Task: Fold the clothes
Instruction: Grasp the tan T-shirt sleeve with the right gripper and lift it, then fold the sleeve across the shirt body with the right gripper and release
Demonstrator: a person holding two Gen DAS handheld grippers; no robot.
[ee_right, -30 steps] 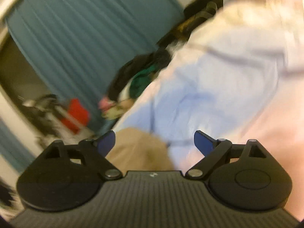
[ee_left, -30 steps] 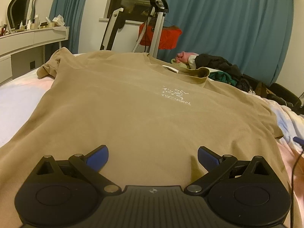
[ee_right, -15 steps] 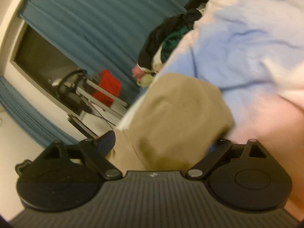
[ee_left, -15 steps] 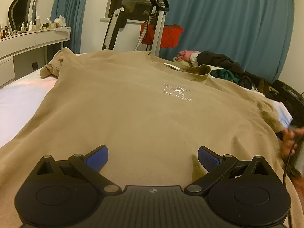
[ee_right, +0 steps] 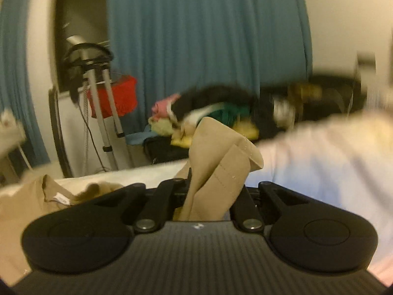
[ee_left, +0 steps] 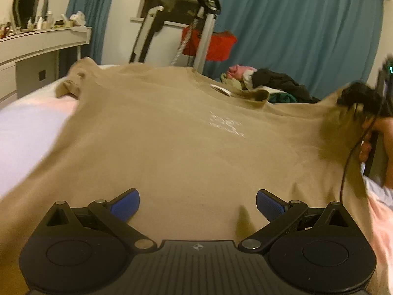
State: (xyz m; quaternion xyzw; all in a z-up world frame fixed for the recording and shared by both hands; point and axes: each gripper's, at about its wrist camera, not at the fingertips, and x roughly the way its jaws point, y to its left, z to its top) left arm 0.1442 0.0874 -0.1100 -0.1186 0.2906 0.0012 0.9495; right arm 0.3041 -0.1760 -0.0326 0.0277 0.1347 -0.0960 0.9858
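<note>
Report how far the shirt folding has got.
Done: the tan short-sleeved T-shirt lies spread front up on the bed. In hand: the right gripper is shut on its sleeve, lifting it; the left gripper hovers open over the hem. Left: every fold, since none shows yet.

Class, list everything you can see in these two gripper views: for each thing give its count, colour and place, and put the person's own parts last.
T-shirt: one, tan, spread on the bed, right sleeve lifted.
Bed sheet: one, pale pink-white, under the T-shirt.
Clothes pile: one, black, green, pink, yellow, beyond the collar.
Curtains: teal, along the back wall.
Garment steamer stand: one, silver and black, by the window.
Red item: one, at the stand.
Dresser: one, white, far left, small bottles on top.
Left hand-held gripper: black, blue pads, open over the hem.
Right hand-held gripper: black, shut on the sleeve.
Hand: one, right edge, holding the right gripper.
</note>
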